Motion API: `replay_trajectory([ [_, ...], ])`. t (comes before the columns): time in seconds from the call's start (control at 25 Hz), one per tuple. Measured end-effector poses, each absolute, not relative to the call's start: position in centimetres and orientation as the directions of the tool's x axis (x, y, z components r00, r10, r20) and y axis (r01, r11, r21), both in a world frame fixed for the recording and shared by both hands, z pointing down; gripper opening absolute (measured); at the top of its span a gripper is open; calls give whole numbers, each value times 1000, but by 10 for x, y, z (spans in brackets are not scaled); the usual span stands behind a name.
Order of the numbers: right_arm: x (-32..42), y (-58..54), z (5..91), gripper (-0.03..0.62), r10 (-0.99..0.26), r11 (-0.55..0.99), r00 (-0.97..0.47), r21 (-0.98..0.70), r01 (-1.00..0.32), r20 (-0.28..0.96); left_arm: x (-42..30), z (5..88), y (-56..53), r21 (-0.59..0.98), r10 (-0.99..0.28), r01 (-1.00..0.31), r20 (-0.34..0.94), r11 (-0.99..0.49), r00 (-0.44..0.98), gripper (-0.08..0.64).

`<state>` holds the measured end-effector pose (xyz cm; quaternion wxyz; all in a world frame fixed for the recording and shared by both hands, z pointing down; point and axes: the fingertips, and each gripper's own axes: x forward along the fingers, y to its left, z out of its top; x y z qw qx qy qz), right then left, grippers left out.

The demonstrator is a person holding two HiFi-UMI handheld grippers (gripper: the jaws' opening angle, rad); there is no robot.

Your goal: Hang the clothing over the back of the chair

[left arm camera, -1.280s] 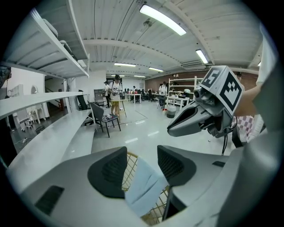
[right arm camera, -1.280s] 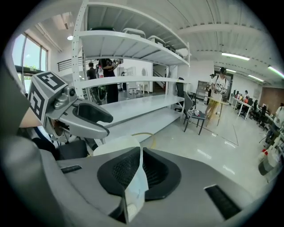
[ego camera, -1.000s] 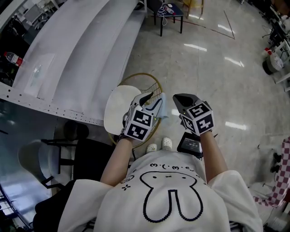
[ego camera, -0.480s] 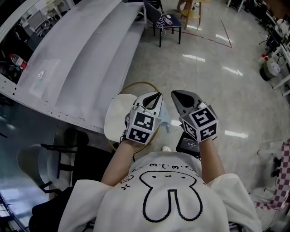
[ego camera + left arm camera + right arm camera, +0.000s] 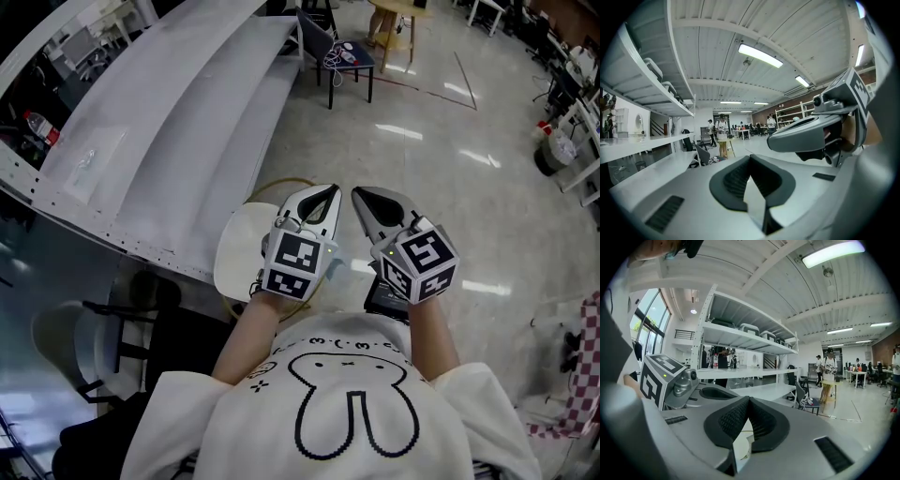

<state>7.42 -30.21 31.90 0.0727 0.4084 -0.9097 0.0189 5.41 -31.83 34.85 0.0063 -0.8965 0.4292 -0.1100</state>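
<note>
Pale fabric, a thin wedge of the clothing [image 5: 754, 200], sits pinched between the closed pads of the left tool [image 5: 750, 158]. The bite looks shallow, right at the tips. The right tool [image 5: 747, 399] has its pads together too. A pale sliver shows under them, either fabric or chair seat seen through the gap, cannot tell which. In the head view both tools are held close side by side above the chair [image 5: 236, 251], whose round white seat lies just below-left of them, with a thin gold wire rim [image 5: 277, 183] beyond. Most of the garment is hidden under the tools. Main risk: a thin tip-pinch lets go mid-carry and the piece drops onto the seat or the floor. If only one tool truly has cloth, the garment hangs from a single point, bunches, and will not spread across the back. The trailing hem could catch on the wire rim and drag the grip loose. A narrow wire offers little hold, so an uneven drape, more weight on one side, likely slides off. With the tools blocking the line of sight, misjudging where the hem clears the back is also likely.
</note>
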Motion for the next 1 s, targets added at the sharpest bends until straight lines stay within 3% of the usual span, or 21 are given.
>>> replay_trajectory([
  [1.0,67,-302,304,-12,-723,690,-680,72,-720,122,60,318,-319,-100,-784,-778,104,-621,612,14],
])
